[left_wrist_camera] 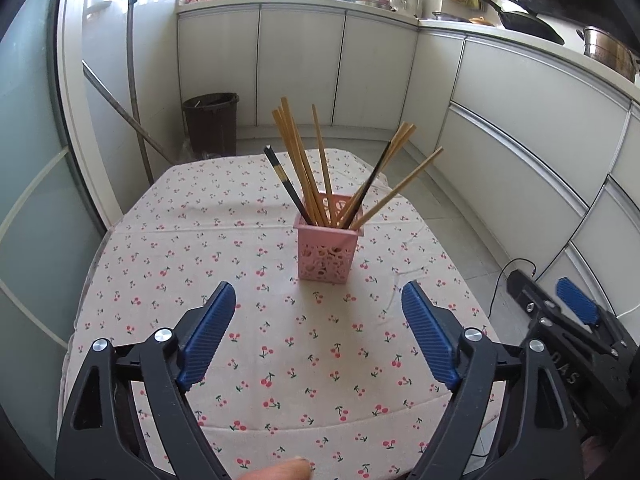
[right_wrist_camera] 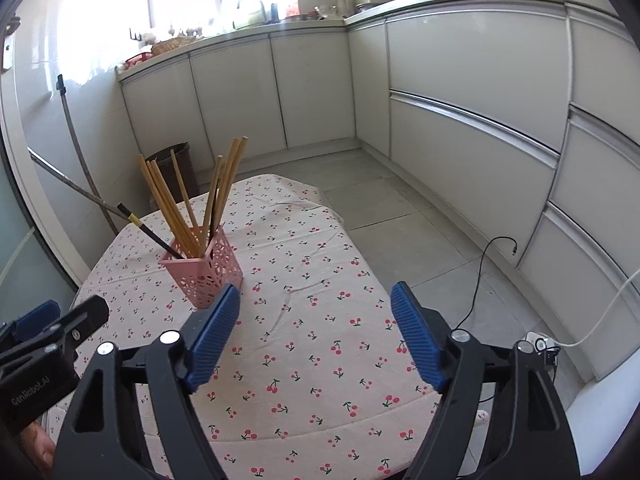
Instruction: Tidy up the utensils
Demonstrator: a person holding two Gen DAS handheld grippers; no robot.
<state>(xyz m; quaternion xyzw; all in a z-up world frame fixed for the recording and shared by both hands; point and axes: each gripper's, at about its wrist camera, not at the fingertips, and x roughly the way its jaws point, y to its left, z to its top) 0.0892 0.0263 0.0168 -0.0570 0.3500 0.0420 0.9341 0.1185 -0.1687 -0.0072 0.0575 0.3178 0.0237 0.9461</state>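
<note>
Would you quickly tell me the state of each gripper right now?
Left gripper: open, holding nothing.
Right gripper: open, holding nothing.

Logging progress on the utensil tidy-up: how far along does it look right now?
Done: the wooden chopsticks and two black chopsticks all stand in the pink perforated plastic holder on the cherry-print tablecloth. In hand: nothing; the left claw and right claw are both open and empty. Left: no loose utensils show on the cloth, so it looks finished or nearly so.
</note>
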